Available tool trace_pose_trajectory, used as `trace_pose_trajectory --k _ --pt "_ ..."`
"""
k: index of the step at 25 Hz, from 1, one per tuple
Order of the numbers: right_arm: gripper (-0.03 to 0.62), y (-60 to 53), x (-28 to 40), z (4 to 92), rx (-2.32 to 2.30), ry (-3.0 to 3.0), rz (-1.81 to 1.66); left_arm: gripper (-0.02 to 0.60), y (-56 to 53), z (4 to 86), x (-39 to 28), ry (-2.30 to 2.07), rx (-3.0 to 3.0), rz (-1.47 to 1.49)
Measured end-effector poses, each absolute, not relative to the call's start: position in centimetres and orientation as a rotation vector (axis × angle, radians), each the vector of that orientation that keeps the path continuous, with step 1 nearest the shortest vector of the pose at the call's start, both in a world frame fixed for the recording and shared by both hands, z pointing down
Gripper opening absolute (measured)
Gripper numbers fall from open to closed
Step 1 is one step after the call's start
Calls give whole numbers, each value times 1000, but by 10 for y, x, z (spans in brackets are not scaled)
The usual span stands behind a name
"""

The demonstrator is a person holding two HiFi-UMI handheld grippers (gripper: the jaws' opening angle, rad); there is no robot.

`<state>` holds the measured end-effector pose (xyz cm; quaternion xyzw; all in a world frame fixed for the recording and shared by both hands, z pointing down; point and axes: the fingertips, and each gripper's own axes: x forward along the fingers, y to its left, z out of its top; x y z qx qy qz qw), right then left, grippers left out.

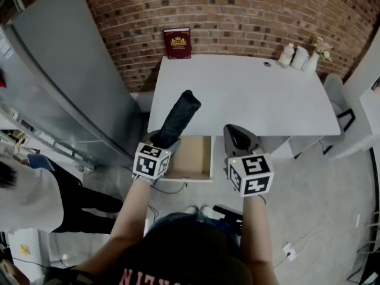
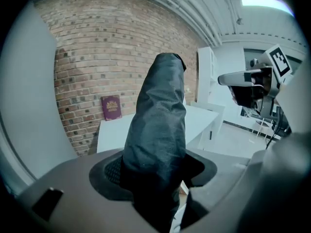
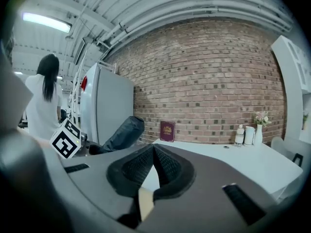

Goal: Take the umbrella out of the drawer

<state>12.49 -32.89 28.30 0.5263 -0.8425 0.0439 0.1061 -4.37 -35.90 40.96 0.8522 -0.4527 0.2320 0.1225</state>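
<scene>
A dark folded umbrella (image 1: 179, 116) in its sleeve is held by its lower end in my left gripper (image 1: 160, 141), which is shut on it. It slants up and away over the front edge of the white desk (image 1: 249, 94). In the left gripper view the umbrella (image 2: 159, 125) rises out of the jaws and fills the middle. The open wooden drawer (image 1: 191, 158) lies just below, its inside showing bare. To the right, my right gripper (image 1: 237, 135) hovers above the desk's front edge with its jaws together and nothing in them (image 3: 153, 150).
A red book (image 1: 177, 43) leans on the brick wall at the desk's back. Bottles and a small vase (image 1: 301, 57) stand at its back right corner. A tall grey cabinet (image 1: 65, 70) is on the left, and a person (image 1: 24, 195) stands near it.
</scene>
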Motion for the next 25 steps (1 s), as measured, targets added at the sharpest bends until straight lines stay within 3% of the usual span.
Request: trace_pose_trajectory --k 25 --pt "-9 -312 143 213 1753 -2505 -143 268 -351 212 -47 -1535 2816 -82"
